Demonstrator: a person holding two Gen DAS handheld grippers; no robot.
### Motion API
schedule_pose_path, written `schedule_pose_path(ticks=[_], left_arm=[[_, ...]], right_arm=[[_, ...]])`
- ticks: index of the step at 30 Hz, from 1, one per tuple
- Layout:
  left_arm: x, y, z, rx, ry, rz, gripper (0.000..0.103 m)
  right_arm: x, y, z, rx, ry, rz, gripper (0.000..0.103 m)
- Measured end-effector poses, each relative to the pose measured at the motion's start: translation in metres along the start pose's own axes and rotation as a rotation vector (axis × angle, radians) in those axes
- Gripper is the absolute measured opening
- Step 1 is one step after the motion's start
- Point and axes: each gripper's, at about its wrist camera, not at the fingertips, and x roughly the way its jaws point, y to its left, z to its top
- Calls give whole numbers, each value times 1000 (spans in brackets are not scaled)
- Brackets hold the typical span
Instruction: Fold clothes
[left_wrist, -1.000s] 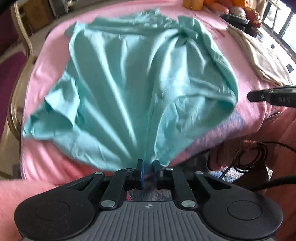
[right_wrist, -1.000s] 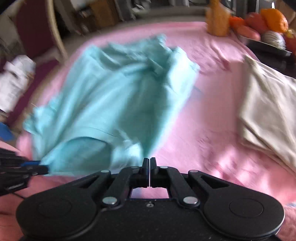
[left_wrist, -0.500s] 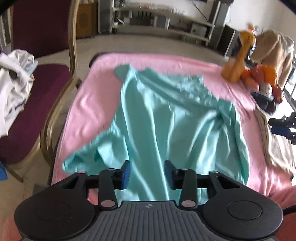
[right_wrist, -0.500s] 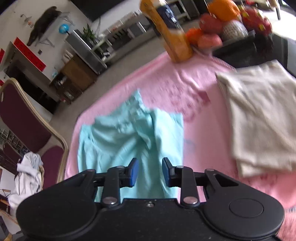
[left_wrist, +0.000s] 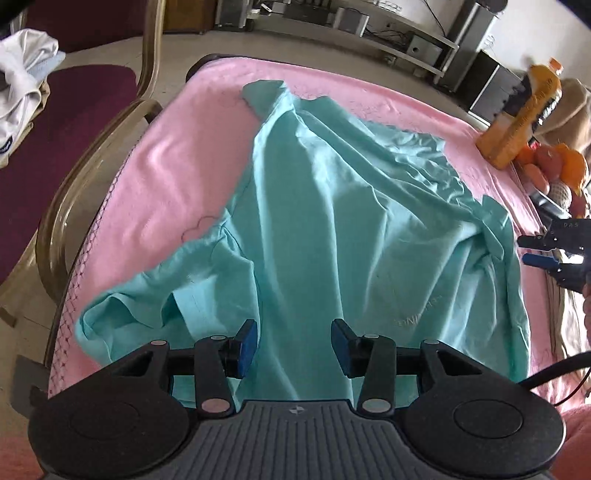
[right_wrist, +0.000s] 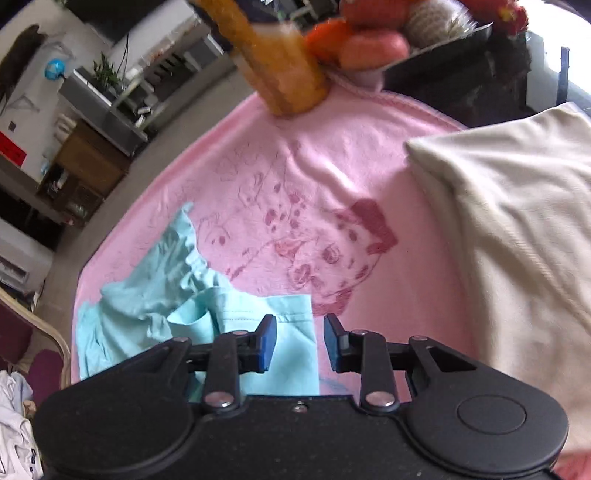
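Observation:
A teal T-shirt (left_wrist: 332, 229) lies spread and wrinkled on the pink blanket (left_wrist: 177, 147), one sleeve bunched at the near left. My left gripper (left_wrist: 294, 341) is open above the shirt's near hem and holds nothing. In the right wrist view, my right gripper (right_wrist: 298, 343) is open over the shirt's right sleeve (right_wrist: 192, 306), empty. The right gripper (left_wrist: 543, 249) also shows at the right edge of the left wrist view, beside the shirt's right shoulder.
A folded cream garment (right_wrist: 517, 229) lies on the blanket to the right. An orange bottle (right_wrist: 273, 66) and a tray of fruit (right_wrist: 373, 37) stand at the far right corner. A maroon chair (left_wrist: 66, 122) with white clothes (left_wrist: 22, 74) stands left of the table.
Both grippers were shut on the shirt's hem a second ago. They have opened, let it go and lifted back. The shirt now lies spread on the blanket.

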Motion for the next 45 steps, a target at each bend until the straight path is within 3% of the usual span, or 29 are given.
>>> schedule_pose_path(ticks=[3, 7, 17, 19, 20, 22, 24, 31, 34, 37, 41, 45], left_arm=[[2, -2, -1, 1, 0, -5, 43], [7, -3, -5, 10, 26, -8, 43], [7, -2, -6, 18, 23, 9, 43], [7, -3, -6, 23, 22, 12, 43], [8, -4, -6, 25, 21, 13, 43], [8, -4, -6, 29, 19, 16, 43], [8, -5, -6, 34, 14, 18, 43], [-5, -11, -8, 67, -44, 18, 43], [-17, -15, -14, 82, -72, 11, 43], [-27, -19, -22, 94, -82, -6, 43], [-27, -26, -34, 108, -57, -2, 43], [-27, -26, -38, 105, -39, 24, 43]], right_arm=[[-1, 14, -5, -52, -2, 39, 31], [9, 30, -9, -151, -1, -30, 31], [13, -6, 5, 17, -45, -76, 27], [16, -3, 4, 0, -39, -76, 26], [18, 0, 3, -24, -37, -83, 25], [21, 8, 1, -71, -32, -97, 10], [21, 14, -3, -114, -42, -133, 2], [-51, 14, -14, -58, -190, -31, 2], [-100, -1, -26, -33, -296, -42, 2], [-130, -36, -38, 29, -357, -127, 2], [-125, -96, -44, 206, -287, -233, 2], [-123, -100, -45, 206, -269, -228, 8]])
